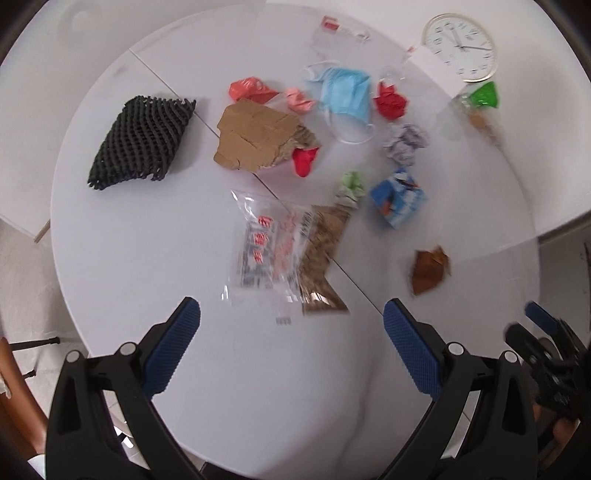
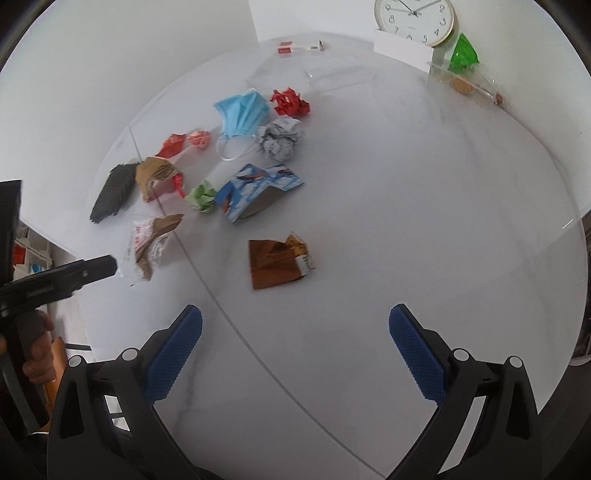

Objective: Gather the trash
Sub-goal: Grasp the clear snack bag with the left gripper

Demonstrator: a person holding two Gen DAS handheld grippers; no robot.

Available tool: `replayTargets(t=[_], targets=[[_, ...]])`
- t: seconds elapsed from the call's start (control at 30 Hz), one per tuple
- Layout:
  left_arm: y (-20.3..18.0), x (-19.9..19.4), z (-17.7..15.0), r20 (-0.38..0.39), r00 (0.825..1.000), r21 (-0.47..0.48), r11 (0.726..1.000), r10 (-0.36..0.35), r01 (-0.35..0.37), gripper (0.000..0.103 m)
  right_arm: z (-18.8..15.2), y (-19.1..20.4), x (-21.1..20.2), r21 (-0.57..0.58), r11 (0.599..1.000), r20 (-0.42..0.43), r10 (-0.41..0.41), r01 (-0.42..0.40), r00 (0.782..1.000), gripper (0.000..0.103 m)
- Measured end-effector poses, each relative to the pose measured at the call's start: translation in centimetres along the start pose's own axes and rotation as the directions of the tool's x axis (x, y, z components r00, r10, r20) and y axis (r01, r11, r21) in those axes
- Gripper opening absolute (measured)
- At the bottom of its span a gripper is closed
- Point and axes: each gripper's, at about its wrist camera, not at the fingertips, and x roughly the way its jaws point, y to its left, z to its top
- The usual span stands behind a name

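Both grippers hang over a round white table (image 1: pixel 122 258) with nothing between their blue pads. The left gripper (image 1: pixel 291 345) fills the bottom of the left wrist view, fingers spread wide; the right gripper (image 2: pixel 295 349) does the same in its own view, equally agape. The trash lies scattered across the middle and upper part of each frame: a black mesh sleeve (image 1: pixel 142 142) at centre left, torn cardboard (image 1: pixel 255 136) beside it, a blue face mask (image 1: pixel 345 94) near the top centre, a crumpled grey paper ball (image 1: pixel 404 144) just right of the mask's loops, and a clear printed wrapper (image 1: pixel 266 243) just above the left gripper. A brown wrapper (image 2: pixel 277 262) (partly torn open) sits just above the right gripper. A wall clock (image 2: pixel 413 18) stands at the top right.
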Motion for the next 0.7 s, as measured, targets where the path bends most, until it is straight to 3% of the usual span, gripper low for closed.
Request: replayTargets(t=[0.3,0.47,0.5,0.57,0.7], targets=[[0.5,5.3,3.2,-0.085,0.993,-0.007,0.997,0.078,-0.079,0.095,1.6,-1.6,2.8,0.019,1.000,-0.047,0.021,-0.020,0.999,0.100],[0.4,6.3,3.5,-0.090,0.991,0.016,0.995,0.099,-0.098,0.094,2.3,-1.8,4.5,0.025,0.999,-0.082,0.035,-0.033,0.996,0.100],[0.2,6.4,3.6,-0.088,0.990,0.028,0.994,0.106,-0.104,0.092,2.4,-1.8,4.8,0.028,0.999,-0.086,0.039,-0.036,0.996,0.100],[-0.1,6.7,3.8,-0.093,0.990,0.044,0.993,0.109,-0.105,0.078,2.7,-1.7,5.5,0.034,0.999,-0.100,0.043,-0.040,0.994,0.100],[-0.5,6.7,4.1,-0.076,0.992,0.058,0.994,0.097,-0.092,0.069,2.9,-1.1,6.7,0.028,0.999,-0.120,0.039,-0.036,0.992,0.100]])
